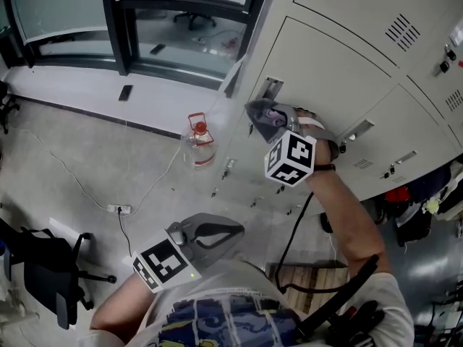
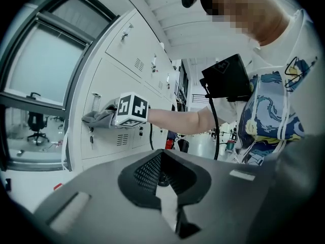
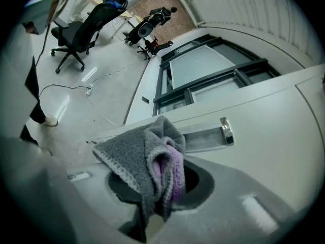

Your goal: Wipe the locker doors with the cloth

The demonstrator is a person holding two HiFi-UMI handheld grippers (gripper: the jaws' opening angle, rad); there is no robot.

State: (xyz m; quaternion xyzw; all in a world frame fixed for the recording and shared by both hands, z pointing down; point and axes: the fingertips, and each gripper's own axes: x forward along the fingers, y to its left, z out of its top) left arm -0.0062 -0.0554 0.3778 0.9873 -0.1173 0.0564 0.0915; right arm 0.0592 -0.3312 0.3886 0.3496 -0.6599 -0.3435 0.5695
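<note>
— Where's the cloth (image 3: 146, 162)?
— Bunched and pinched in the right claw (image 1: 259, 116), against the locker door (image 1: 340, 67), just beside its recessed handle (image 3: 203, 138).
— And the left claw (image 2: 170, 210)?
— Pressed together on nothing, well away from that handle.

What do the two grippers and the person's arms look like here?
The left gripper and right gripper are grey tapered shells, each carrying a white cube with black square markers. A black cable hangs from the right one. The person wears a short-sleeved white T-shirt printed blue.
</note>
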